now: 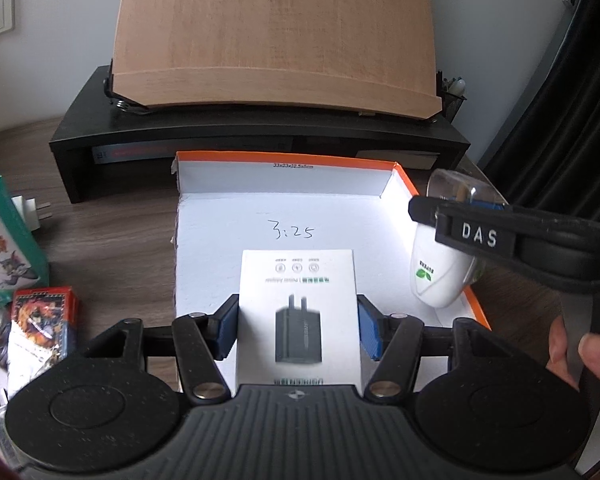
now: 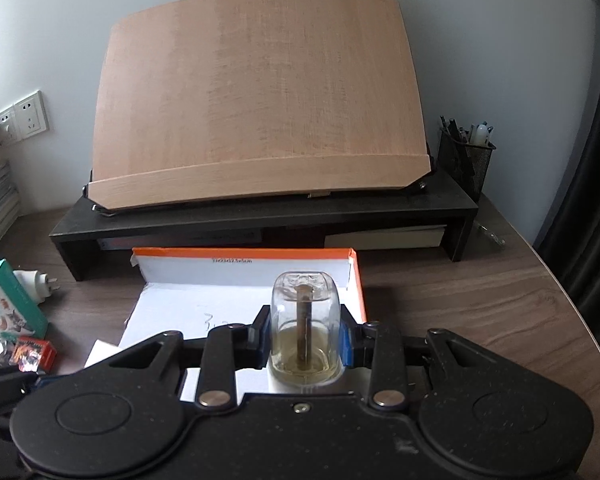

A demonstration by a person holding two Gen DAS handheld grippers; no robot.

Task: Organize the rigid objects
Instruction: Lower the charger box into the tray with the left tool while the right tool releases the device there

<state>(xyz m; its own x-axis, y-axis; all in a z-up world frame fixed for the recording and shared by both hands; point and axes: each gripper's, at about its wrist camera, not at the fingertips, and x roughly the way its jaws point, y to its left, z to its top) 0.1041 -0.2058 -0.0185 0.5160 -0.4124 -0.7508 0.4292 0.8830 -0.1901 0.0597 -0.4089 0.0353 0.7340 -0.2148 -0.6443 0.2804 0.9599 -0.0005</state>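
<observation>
My left gripper (image 1: pixel 299 330) is shut on a white charger box (image 1: pixel 298 300) printed with a black plug, its blue pads pressing both sides. It holds the box over the white floor of an orange-rimmed cardboard tray (image 1: pixel 284 158). My right gripper (image 2: pixel 304 336) is shut on a mosquito-repellent vaporizer (image 2: pixel 304 320), a clear bottle with a brown wick and yellowish liquid. In the left wrist view the right gripper (image 1: pixel 440 216) carries the vaporizer (image 1: pixel 440 276), its white body above the tray's right rim. The tray (image 2: pixel 240 253) lies just ahead in the right wrist view.
Left of the tray lie a teal carton (image 1: pixel 4 236), a white plug adapter (image 1: pixel 32 210) and a red card box (image 1: pixel 44 320). Behind it stands a black desk riser (image 1: pixel 260 128) bearing a tilted wooden board (image 1: pixel 276 36). A mesh pen holder (image 2: pixel 466 160) is at back right. A person's fingers (image 1: pixel 580 356) show at right.
</observation>
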